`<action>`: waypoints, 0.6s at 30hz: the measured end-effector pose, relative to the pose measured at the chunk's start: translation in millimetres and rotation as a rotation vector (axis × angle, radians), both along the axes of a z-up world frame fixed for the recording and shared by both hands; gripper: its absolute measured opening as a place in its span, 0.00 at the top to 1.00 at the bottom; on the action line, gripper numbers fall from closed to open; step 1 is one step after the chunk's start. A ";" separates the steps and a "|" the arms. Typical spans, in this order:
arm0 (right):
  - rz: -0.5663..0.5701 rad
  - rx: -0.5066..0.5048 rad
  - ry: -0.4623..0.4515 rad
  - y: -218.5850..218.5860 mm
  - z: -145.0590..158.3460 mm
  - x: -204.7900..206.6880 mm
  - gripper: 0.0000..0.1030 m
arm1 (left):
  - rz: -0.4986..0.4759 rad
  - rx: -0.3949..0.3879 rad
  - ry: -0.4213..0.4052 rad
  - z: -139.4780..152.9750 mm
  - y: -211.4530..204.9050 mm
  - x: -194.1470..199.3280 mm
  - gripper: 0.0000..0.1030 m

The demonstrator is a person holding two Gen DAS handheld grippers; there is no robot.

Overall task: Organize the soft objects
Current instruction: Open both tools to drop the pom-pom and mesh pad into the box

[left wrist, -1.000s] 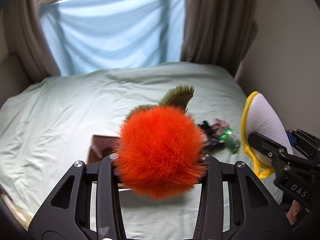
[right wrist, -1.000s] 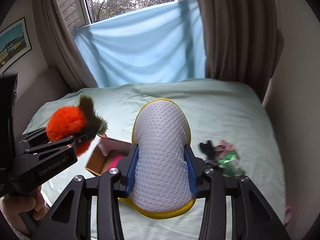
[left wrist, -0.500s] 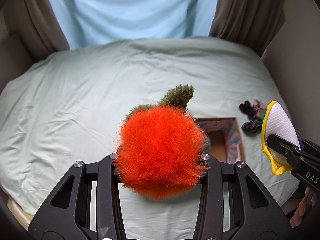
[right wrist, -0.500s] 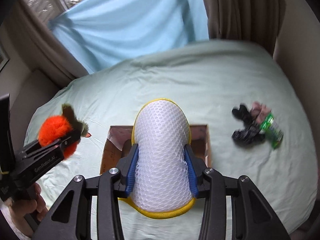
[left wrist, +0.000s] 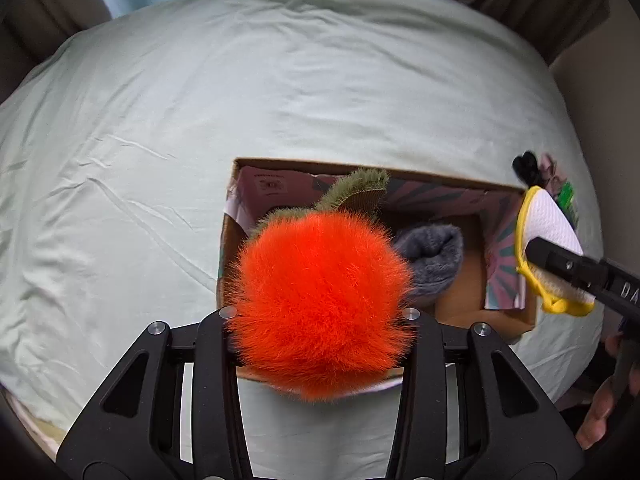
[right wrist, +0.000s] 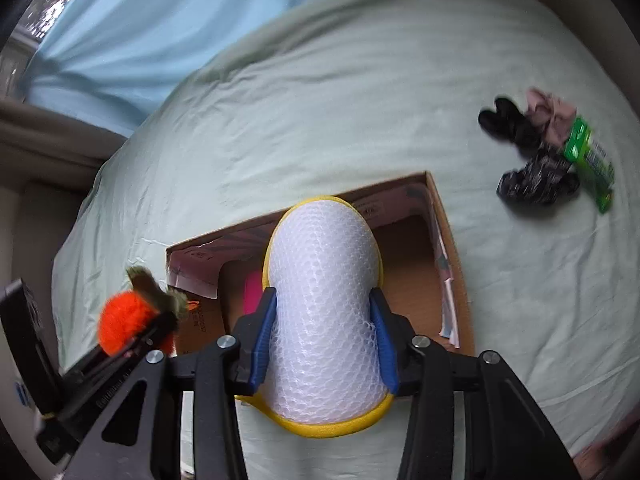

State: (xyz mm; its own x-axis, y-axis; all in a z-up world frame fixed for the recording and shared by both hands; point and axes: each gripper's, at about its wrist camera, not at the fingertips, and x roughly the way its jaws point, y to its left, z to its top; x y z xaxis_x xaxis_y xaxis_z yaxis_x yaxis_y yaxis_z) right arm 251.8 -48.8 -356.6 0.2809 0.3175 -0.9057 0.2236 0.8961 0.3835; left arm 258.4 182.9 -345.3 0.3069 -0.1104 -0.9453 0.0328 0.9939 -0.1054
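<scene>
My left gripper [left wrist: 319, 314] is shut on a fluffy orange plush [left wrist: 320, 276] with a green leaf, held just over the near-left part of an open cardboard box [left wrist: 360, 168]. A grey sock [left wrist: 434, 264] lies inside the box. My right gripper [right wrist: 324, 340] holds a white mesh sponge [right wrist: 324, 280] with a yellow rim over the same box [right wrist: 450, 252]. Its jaws are opening, and the blue pads [right wrist: 264, 340] still touch the sponge's sides. Both grippers point steeply down. The left wrist view shows the sponge [left wrist: 548, 228] at the box's right edge.
The box sits on a pale green bedsheet [left wrist: 180, 120]. Something pink [right wrist: 252, 292] shows inside the box. Right of the box lie black soft items [right wrist: 524, 160], a pink cloth [right wrist: 548, 114] and a green packet [right wrist: 590, 164]. Curtains and a wall border the bed.
Both grippers have dropped and tipped downward, from looking across the bed to hanging right over the box. Each still carries its object. The right gripper has rolled.
</scene>
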 end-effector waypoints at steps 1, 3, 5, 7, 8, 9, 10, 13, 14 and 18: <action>-0.011 0.011 0.015 -0.1 -3.0 2.0 0.58 | -0.013 0.008 0.014 -6.7 -1.3 2.8 0.65; -0.021 0.013 0.038 -0.6 -11.7 6.6 0.58 | -0.039 0.022 0.040 -18.9 -4.5 7.8 0.65; -0.030 0.016 0.068 -2.2 -23.9 12.6 0.58 | -0.062 0.021 0.065 -30.9 -9.3 13.1 0.65; -0.049 0.022 0.091 -4.2 -32.3 16.4 0.57 | -0.082 0.033 0.092 -42.6 -12.7 18.4 0.65; -0.059 0.023 0.100 -5.8 -36.4 18.3 0.55 | -0.089 0.032 0.102 -46.7 -13.2 20.3 0.57; -0.077 0.023 0.109 -7.5 -41.2 19.7 0.52 | -0.096 0.032 0.109 -49.9 -15.1 22.0 0.48; -0.090 0.017 0.116 -9.3 -44.2 20.8 0.42 | -0.103 0.026 0.111 -52.9 -15.8 23.8 0.20; -0.127 -0.001 0.124 -13.1 -52.9 24.1 0.15 | -0.117 -0.015 0.103 -55.6 -17.9 27.0 0.00; -0.137 0.002 0.121 -15.1 -54.1 24.1 0.10 | -0.115 -0.008 0.102 -55.8 -18.4 27.0 0.00; -0.152 0.032 0.098 -18.6 -52.9 21.2 0.07 | -0.139 0.026 0.091 -53.1 -20.6 24.9 0.00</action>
State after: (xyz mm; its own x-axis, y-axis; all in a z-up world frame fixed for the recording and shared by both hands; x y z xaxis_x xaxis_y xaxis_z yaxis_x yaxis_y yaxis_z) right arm 273.0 -67.4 -409.5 0.2390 0.3068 -0.9213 0.3930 0.8370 0.3807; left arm 283.3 162.3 -398.4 0.2030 -0.1214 -0.9716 0.1617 0.9828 -0.0890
